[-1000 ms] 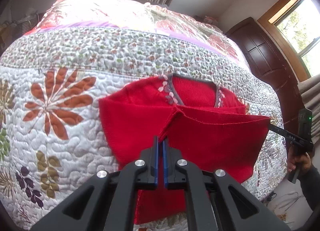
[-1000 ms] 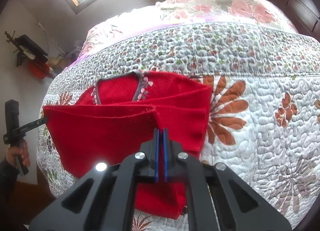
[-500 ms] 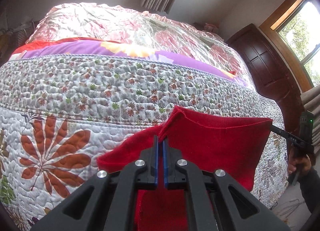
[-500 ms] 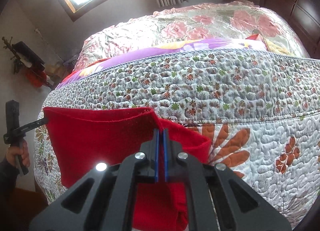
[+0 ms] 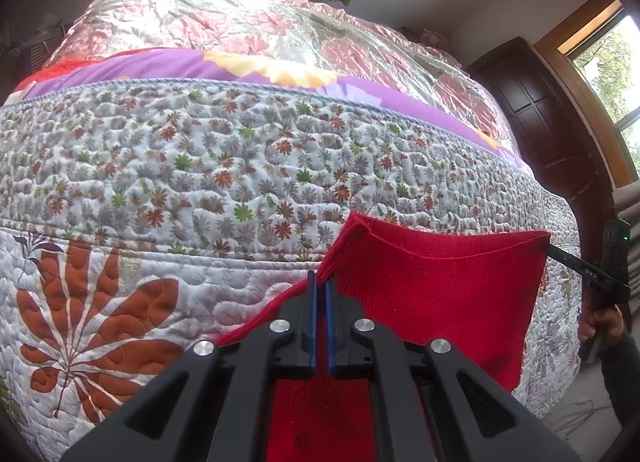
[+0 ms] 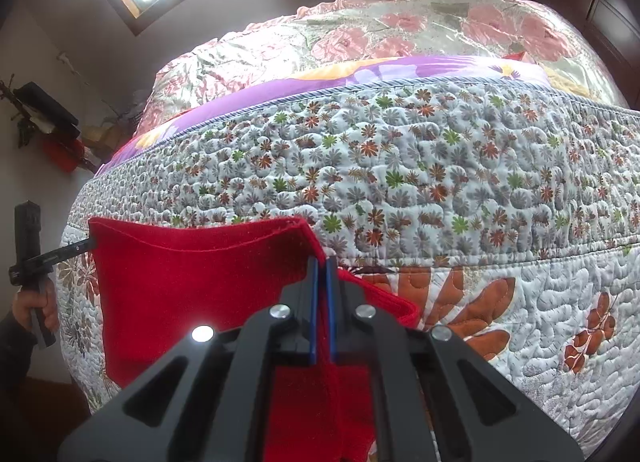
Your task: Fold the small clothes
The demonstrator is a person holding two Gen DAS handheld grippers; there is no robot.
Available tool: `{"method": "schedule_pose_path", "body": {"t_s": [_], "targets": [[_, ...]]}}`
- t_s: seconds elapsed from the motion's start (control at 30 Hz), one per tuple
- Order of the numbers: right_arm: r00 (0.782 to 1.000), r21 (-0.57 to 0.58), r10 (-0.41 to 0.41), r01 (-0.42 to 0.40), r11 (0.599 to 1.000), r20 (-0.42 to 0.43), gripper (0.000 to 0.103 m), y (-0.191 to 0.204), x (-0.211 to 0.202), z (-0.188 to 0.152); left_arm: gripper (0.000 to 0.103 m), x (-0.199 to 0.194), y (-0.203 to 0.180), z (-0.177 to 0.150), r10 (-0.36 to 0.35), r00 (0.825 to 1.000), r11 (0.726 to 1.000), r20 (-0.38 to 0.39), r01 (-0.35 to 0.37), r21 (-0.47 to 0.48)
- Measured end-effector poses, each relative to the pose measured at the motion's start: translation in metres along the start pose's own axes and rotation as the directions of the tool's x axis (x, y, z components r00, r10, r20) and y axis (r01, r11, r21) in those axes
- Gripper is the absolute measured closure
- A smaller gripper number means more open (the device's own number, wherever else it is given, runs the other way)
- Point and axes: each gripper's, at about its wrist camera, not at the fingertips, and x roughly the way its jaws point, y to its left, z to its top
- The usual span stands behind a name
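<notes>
A small red knit garment (image 5: 440, 294) is stretched in the air between both grippers, over the front of a quilted bed. My left gripper (image 5: 320, 282) is shut on one hem corner, the fabric pinched between its blue pads. In the right wrist view the red garment (image 6: 192, 286) spreads leftward from my right gripper (image 6: 322, 266), shut on the other hem corner. Each view shows the opposite gripper at the garment's far corner: the right gripper (image 5: 576, 262) and the left gripper (image 6: 68, 252). The neckline and the lower layer are hidden behind the lifted panel.
The floral quilt (image 5: 200, 189) covers the bed, with a purple blanket (image 5: 240, 73) and a shiny pink cover (image 6: 400, 33) behind. A dark wooden door (image 5: 552, 121) and window stand to the right. A hand (image 6: 32, 302) holds the other handle.
Both grippers have carried the garment's lower edge up and forward over its upper part; the neckline seen a second ago is covered. The cameras have tilted up toward the far bed.
</notes>
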Motion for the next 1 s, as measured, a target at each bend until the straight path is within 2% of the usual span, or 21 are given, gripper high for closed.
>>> {"method": "schedule_pose_path", "body": {"t_s": [0.27,0.5,0.57,0.6,0.63,0.67,0.7,0.73,0.87,1.0], "targets": [[0.999,0.001,-0.020,0.020,1.000,-0.034,0.101,-0.013,0.031,-0.002,0.100,0.035,0.018,-0.001,0.008,0.999,1.000,-0.032,-0.007,0.017],[0.997,0.000,-0.040,0.040,0.999,-0.072,0.100,-0.016,0.058,-0.004,0.099,0.050,0.019,-0.004,0.036,0.998,0.997,-0.047,-0.032,0.076],[0.996,0.002,-0.043,0.043,0.999,-0.078,0.096,-0.015,0.062,-0.005,0.093,0.050,0.015,-0.003,0.063,0.997,0.994,-0.042,-0.059,0.095],[0.996,0.002,-0.047,0.047,0.999,-0.076,0.096,-0.015,0.062,-0.005,0.087,0.047,0.011,-0.003,0.086,0.996,0.991,-0.035,-0.082,0.105],[0.996,0.004,-0.055,0.055,0.998,-0.073,0.094,-0.014,0.060,-0.005,0.075,0.043,0.008,-0.002,0.118,0.993,0.986,-0.024,-0.114,0.118],[0.995,0.011,-0.069,0.070,0.997,-0.067,0.090,-0.014,0.056,-0.007,0.070,0.038,0.005,0.001,0.146,0.989,0.981,-0.008,-0.144,0.133],[0.995,0.022,-0.084,0.085,0.996,-0.054,0.084,-0.012,0.048,-0.008,0.060,0.030,-0.001,0.001,0.187,0.982,0.970,0.019,-0.188,0.155],[0.995,0.031,-0.088,0.090,0.995,-0.040,0.083,-0.009,0.038,-0.013,0.056,0.022,-0.008,0.001,0.218,0.975,0.959,0.045,-0.223,0.178],[0.997,-0.018,-0.066,0.066,0.998,-0.039,0.082,0.024,0.001,-0.049,0.052,-0.005,-0.037,-0.007,0.227,0.969,0.938,0.100,-0.245,0.244],[0.989,-0.036,-0.052,0.047,0.998,-0.141,0.082,0.045,0.010,-0.095,0.050,-0.013,-0.054,-0.019,0.204,0.976,0.942,0.077,-0.217,0.257]]}}
